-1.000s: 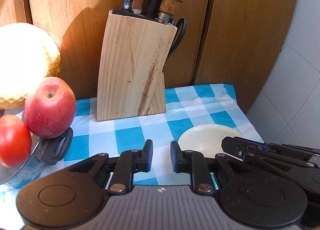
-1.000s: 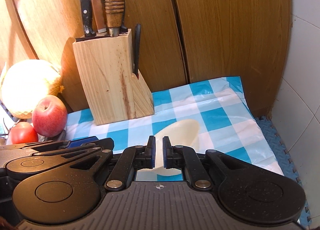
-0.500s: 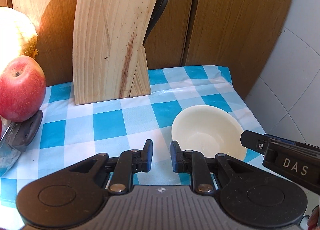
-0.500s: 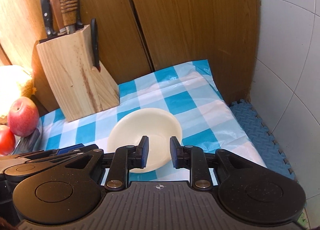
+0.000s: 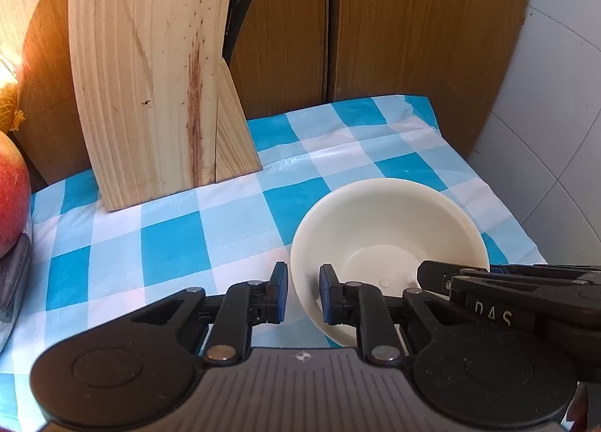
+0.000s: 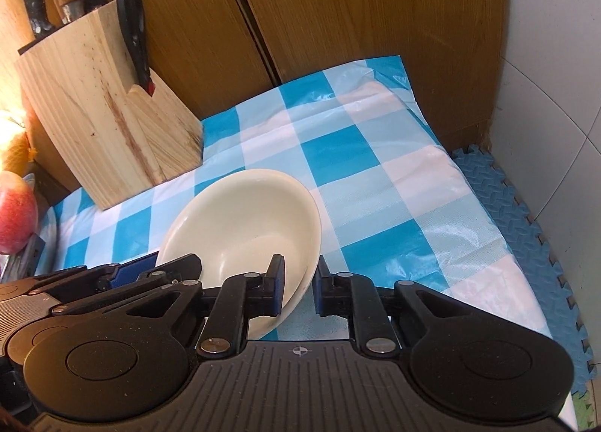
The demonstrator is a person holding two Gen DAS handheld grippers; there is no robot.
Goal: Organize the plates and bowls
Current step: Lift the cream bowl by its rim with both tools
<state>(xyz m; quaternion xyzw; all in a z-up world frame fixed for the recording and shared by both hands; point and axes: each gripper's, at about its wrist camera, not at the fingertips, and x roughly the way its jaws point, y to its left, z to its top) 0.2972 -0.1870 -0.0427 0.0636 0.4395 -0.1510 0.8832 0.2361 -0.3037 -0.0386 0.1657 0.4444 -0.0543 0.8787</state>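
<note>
Though smooth, round cream bowl [image 5: 387, 229]

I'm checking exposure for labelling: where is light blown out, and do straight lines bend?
Left wrist view: knife block edges bow from the fisheye; bowl evenly lit, sharp. Right wrist view: far-left netted fruit is washed out by sun; glare patches on the tablecloth; cabinet seam curves.

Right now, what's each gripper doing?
Left gripper: closed on the rim of the cream bowl.
Right gripper: jaws have just closed on the cream bowl's rim, on another part of it.
</note>
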